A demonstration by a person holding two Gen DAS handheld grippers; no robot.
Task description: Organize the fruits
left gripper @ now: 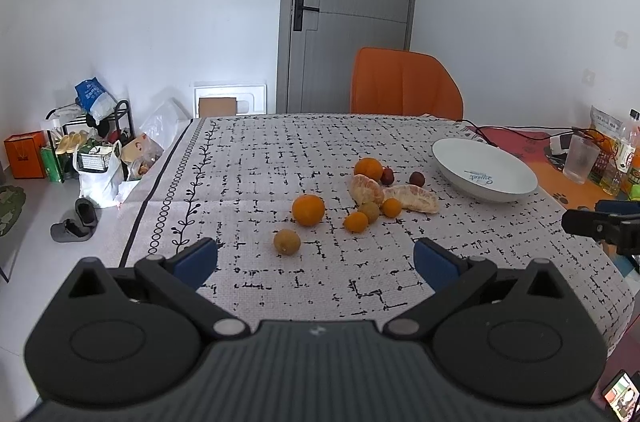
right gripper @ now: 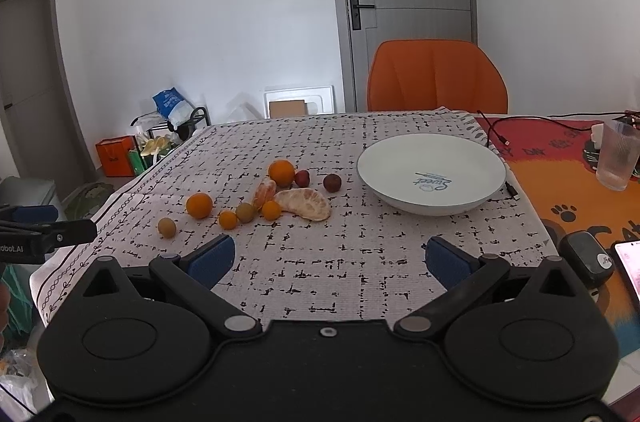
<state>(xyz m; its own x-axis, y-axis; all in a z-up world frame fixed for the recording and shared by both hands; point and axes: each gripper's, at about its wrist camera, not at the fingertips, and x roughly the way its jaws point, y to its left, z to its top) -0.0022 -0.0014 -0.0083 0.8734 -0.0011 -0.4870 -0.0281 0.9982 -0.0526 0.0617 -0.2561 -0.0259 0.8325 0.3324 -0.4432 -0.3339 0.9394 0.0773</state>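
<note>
Several fruits lie loose on the patterned tablecloth: two oranges [left gripper: 308, 209] [left gripper: 368, 168], two peeled citrus pieces [left gripper: 412, 198] [left gripper: 365, 189], small orange kumquats [left gripper: 355, 222], greenish round fruits [left gripper: 287, 241] and two dark red fruits [left gripper: 416, 178]. The same cluster shows in the right wrist view, with the peeled piece [right gripper: 306, 203] nearest the white plate [right gripper: 432, 171], which is empty; the plate also shows in the left wrist view [left gripper: 484, 168]. My left gripper [left gripper: 316, 258] is open and empty, short of the fruits. My right gripper [right gripper: 330, 258] is open and empty, in front of the plate.
An orange chair [left gripper: 404, 82] stands behind the table. A plastic cup [right gripper: 616, 155], cables, a dark case [right gripper: 588, 258] and a phone [right gripper: 630, 262] lie on the right. Bottles [left gripper: 624, 154] stand at the far right. Bags, a rack and slippers are on the floor to the left.
</note>
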